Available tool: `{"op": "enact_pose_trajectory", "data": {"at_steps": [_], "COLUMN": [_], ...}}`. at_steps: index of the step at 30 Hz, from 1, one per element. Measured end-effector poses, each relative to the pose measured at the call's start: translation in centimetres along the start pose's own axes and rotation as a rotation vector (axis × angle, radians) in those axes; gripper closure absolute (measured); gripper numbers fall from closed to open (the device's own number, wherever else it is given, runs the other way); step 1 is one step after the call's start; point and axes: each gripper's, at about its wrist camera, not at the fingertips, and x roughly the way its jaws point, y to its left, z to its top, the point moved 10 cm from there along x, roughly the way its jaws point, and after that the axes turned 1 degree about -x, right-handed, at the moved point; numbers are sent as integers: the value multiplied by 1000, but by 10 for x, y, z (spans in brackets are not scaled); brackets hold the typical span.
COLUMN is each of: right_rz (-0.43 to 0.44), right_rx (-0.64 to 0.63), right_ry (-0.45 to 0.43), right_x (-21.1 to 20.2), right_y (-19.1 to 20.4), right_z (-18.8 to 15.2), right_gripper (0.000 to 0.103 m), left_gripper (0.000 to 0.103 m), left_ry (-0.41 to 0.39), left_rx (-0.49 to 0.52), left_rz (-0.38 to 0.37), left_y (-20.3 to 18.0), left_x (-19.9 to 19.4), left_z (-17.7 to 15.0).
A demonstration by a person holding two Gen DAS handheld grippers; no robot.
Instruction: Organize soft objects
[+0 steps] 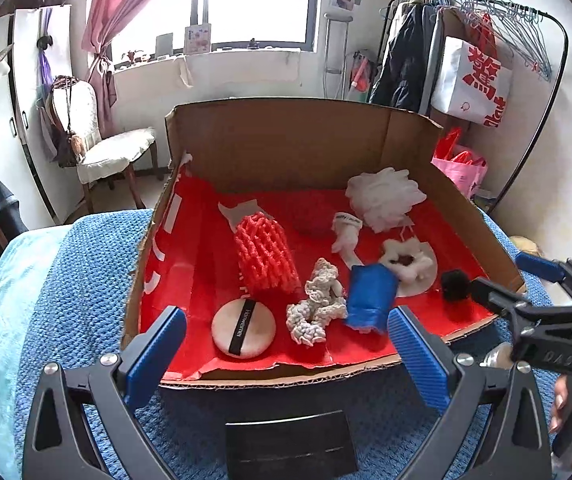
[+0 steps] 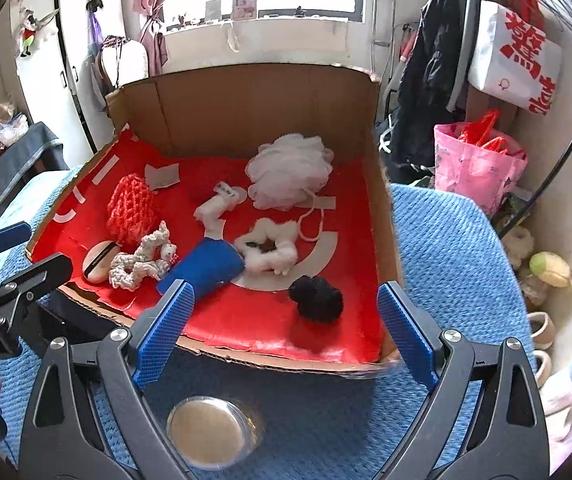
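Both wrist cameras look steeply down from close to the near edge of the cardboard box (image 1: 286,140), sharing its red lining (image 2: 270,320).

Shallow cardboard box (image 1: 278,140), open top, floor lined with red sheet (image 1: 190,280); it rests on a blue knit blanket.

Contents, all lying loose on the red sheet:
- Round beige powder puff (image 1: 243,329) with black strap, flat, near left.
- Orange-red foam net sleeve (image 1: 266,254), lying lengthwise behind the puff.
- Cream braided rope toy (image 1: 317,308), bunched, just right of the puff.
- Blue cloth roll (image 1: 369,296), touching the rope toy's right side.
- White fluffy ring (image 1: 405,262), dark centre, behind the blue roll.
- Black pom-pom (image 1: 455,285), near right.
- White mesh bath pouf (image 1: 383,196), far right, cord trailing nearward.
- Small white banded roll (image 1: 345,232), centre.
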Motion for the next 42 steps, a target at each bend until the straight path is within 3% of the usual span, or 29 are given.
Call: {"op": "enact_pose_trajectory", "data": {"at_steps": [20, 42], "right_rz": [-37, -43], "right_rx": [18, 13], "right_ry": [28, 42], "right_x": [27, 32], "right_y": [-4, -3], "right_z": [-14, -16], "right_gripper": [9, 9], "left_gripper": [0, 0], "left_ry": [59, 61], "left_rx": [15, 14], "left_rz": [29, 39], "left_y": [3, 5], "left_x": [33, 36], "left_z": [-16, -16]}}
